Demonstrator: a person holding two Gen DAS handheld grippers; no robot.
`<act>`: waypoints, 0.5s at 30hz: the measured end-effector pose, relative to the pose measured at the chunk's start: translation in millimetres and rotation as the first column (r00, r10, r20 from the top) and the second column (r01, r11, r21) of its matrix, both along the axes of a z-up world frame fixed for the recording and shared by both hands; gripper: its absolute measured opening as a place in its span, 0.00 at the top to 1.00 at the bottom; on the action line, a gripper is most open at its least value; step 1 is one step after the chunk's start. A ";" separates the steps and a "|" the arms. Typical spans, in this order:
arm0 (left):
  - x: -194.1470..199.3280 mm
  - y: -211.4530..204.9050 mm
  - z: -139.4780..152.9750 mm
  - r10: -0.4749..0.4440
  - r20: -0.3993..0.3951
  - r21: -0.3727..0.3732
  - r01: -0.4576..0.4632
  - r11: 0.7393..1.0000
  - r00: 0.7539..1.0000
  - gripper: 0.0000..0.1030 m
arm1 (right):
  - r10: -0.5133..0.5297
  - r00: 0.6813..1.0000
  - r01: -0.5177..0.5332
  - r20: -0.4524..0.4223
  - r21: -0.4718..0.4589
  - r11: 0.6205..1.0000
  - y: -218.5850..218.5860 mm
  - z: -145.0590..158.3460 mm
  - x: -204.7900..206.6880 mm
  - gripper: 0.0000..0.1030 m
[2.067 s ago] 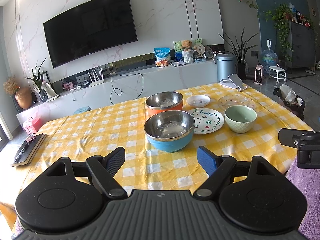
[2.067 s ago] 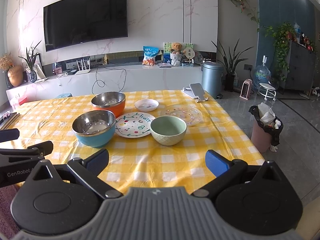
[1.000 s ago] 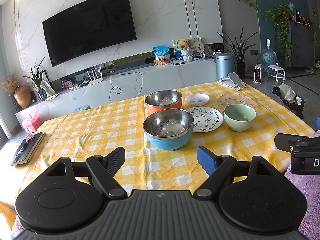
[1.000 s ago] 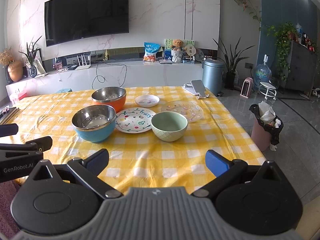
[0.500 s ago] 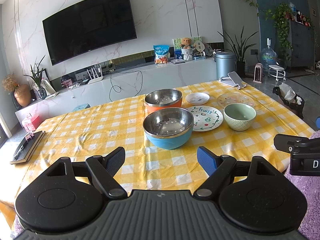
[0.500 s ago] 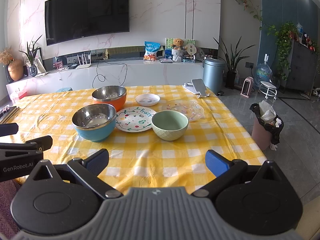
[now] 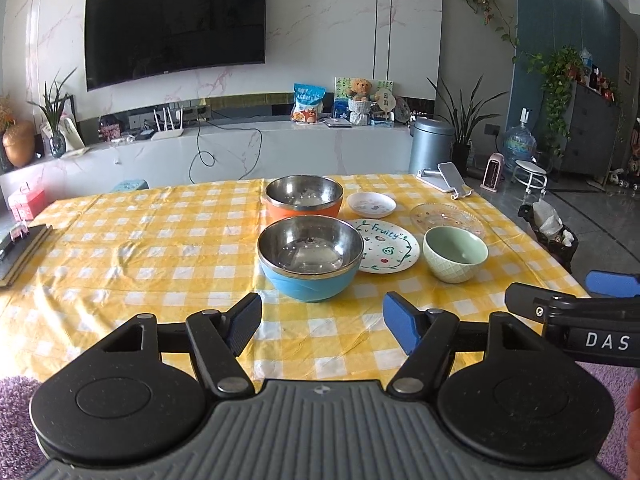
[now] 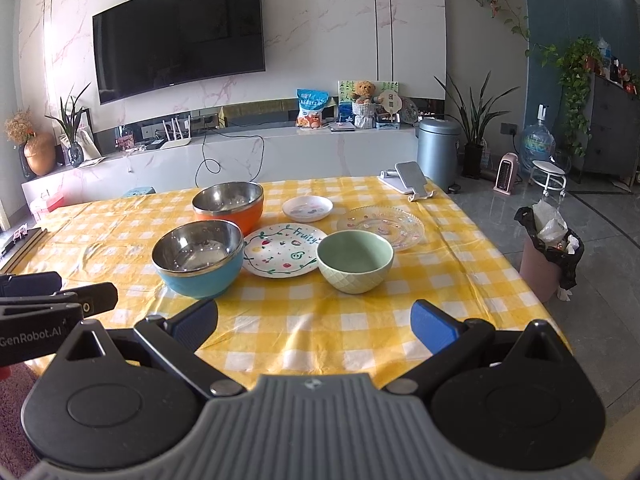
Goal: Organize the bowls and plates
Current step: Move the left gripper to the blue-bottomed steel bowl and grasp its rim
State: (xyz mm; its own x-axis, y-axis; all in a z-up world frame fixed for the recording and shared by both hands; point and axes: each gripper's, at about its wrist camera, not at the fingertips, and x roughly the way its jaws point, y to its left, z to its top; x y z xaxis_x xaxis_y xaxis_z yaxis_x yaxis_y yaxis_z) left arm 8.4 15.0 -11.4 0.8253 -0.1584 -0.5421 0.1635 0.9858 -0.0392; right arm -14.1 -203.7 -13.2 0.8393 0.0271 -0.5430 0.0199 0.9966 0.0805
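wall tv (image 7: 176, 20), phone stand (image 8: 408, 186)

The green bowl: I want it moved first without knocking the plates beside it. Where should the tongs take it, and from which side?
Probably the near rim of the green bowl, one finger inside and one outside, coming from the table's front edge with the open right tongs. It stands upright and empty, the near side is clear, and the Fruity plate and glass plate crowd its far sides.

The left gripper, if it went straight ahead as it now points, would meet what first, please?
Most likely the blue bowl: it sits directly ahead of the open left gripper, though depth is hard to judge.
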 end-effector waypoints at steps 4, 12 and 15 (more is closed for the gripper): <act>16.8 11.4 -0.6 -0.005 -0.029 -0.062 0.003 0.998 1.000 0.28 | 0.002 1.000 -0.002 -0.009 0.022 1.000 3.4 -1.5 15.4 0.02; 59.6 31.7 8.6 -0.019 -0.088 -0.161 0.004 0.987 0.996 0.45 | 0.057 0.998 -0.057 -0.041 0.004 0.998 22.0 -1.4 63.4 0.04; 79.3 42.1 7.8 0.027 -0.124 -0.193 -0.051 0.980 0.992 0.52 | 0.071 0.995 -0.071 -0.066 -0.002 0.997 29.2 -2.2 85.5 0.18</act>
